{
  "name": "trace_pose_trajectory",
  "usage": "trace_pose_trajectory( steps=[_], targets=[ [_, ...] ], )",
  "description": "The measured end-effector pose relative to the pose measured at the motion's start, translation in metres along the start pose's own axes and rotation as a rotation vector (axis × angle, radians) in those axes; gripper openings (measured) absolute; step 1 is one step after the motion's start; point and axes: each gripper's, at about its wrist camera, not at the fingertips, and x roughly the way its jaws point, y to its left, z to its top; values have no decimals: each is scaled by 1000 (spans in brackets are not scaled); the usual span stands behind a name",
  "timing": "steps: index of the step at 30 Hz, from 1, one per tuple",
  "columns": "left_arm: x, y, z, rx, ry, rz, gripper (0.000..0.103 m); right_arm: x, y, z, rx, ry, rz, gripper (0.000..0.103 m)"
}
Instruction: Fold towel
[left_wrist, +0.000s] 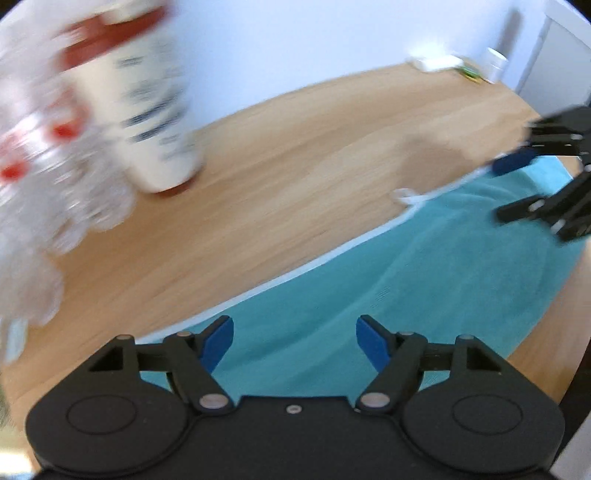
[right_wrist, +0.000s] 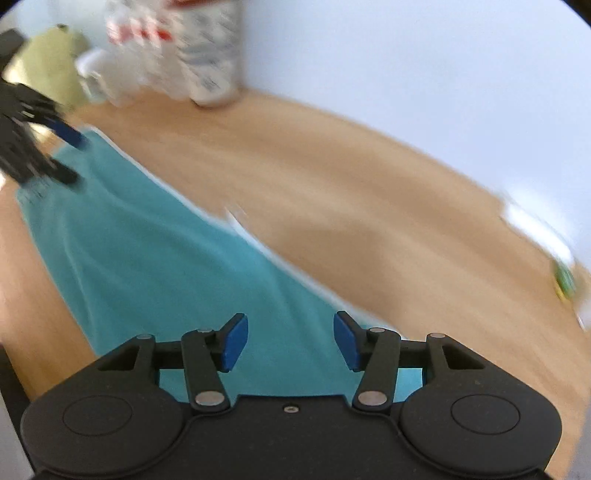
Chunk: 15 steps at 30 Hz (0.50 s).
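Two black grippers with blue pads, left gripper (left_wrist: 294, 341) and right gripper (right_wrist: 290, 341), hover with jaws apart and empty above the teal terry towel (left_wrist: 369, 295), lying flat on the wooden table (left_wrist: 295, 166), likely ready to pinch its white-trimmed edge.

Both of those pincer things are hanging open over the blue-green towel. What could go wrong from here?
1. Neither hand-held gripper, left or right, holds the teal towel, so a careless pinch might catch only one layer or miss the white-trimmed edge.
2. The tall white container and clear plastic packaging stand near the towel; a swinging fold could knock them.
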Motion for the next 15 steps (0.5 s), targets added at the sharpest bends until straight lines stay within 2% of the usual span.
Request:
trace_pose_trajectory(
  steps=[2,5,7,9,15],
  targets=[
    [11,-12,4,19,11,62,75,17,12,8,-25,5,37,57],
    [13,-17,0,-4,23,90,77,32,19,3,-70,42,15,57],
    [8,-18,-6,17,18,112,82,28,9,-4,-32,37,4,57],
    [7,-10,-12,-4,16,145,88,22,-3,-13,14,37,-12,57],
    [-2,19,-26,-91,39,225,88,-2,-53,-50,139,69,-102,60]
  ],
)
